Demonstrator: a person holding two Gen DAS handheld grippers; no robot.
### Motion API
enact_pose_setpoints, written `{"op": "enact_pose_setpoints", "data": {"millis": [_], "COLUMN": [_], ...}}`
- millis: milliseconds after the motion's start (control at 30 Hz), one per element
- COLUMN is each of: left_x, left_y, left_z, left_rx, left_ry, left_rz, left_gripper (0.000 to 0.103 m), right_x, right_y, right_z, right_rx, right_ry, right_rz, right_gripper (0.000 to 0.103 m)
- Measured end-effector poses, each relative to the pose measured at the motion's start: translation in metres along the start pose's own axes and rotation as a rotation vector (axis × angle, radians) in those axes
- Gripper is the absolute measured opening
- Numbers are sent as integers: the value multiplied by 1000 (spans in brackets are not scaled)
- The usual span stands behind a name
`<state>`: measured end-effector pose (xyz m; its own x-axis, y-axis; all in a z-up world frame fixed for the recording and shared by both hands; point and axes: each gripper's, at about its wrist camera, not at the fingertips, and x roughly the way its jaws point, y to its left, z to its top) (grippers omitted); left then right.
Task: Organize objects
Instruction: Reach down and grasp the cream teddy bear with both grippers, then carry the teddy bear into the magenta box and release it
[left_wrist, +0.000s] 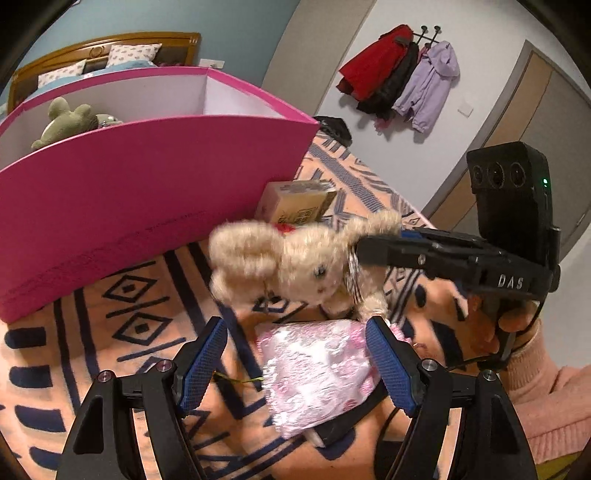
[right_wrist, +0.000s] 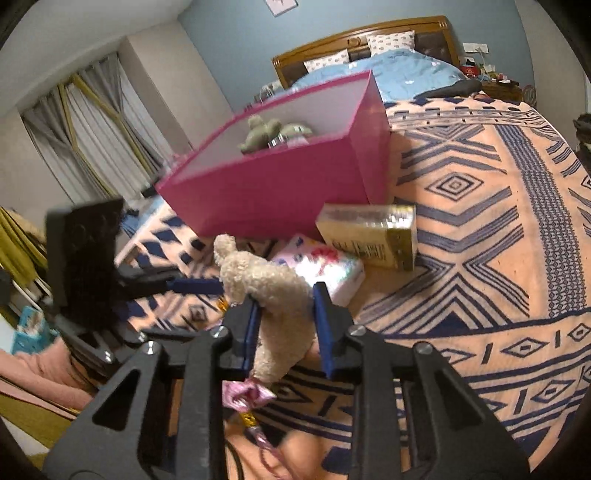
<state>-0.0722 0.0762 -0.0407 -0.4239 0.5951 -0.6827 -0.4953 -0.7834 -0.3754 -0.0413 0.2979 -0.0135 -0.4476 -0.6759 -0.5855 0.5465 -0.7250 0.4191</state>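
Observation:
A cream plush rabbit (left_wrist: 295, 266) hangs just above the patterned blanket, and my right gripper (right_wrist: 286, 325) is shut on its body (right_wrist: 280, 295). In the left wrist view that gripper (left_wrist: 365, 254) comes in from the right. My left gripper (left_wrist: 295, 365) stands open over a shiny pink-and-white fabric pouch (left_wrist: 317, 376); its left pad is clear of the pouch. Behind stands an open pink box (left_wrist: 147, 192) (right_wrist: 277, 192) with a green plush toy (left_wrist: 66, 122) (right_wrist: 258, 134) inside. A small pink shiny bow (right_wrist: 247, 395) shows under the rabbit.
A yellow carton (right_wrist: 373, 236) (left_wrist: 295, 203) and a white pack with pink print (right_wrist: 325, 266) lie in front of the box. The peach and navy blanket (right_wrist: 461, 258) spreads to the right. A hand in a pink sleeve (left_wrist: 546, 398) holds the right gripper. Coats (left_wrist: 399, 81) hang on the wall.

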Motion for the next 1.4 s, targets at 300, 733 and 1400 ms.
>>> {"op": "enact_pose_setpoints", "data": {"millis": [300,733,1400], "left_x": [-19,-34,3], "left_y": [0,2,58], "left_z": [20,72,163], "left_rx": [-33,3,-75], "left_ry": [-85,-157,-97], "left_rz": [-86,25,165], "left_gripper": [66,50,50], "right_x": [-10,-4,54], "right_y": [14,20,-14], "right_z": [20,63,155], "right_rx": [18,7,25], "right_ry": [-65,-122,-115], "right_rz": [97,91,-45], "right_gripper": [30,30,30]}}
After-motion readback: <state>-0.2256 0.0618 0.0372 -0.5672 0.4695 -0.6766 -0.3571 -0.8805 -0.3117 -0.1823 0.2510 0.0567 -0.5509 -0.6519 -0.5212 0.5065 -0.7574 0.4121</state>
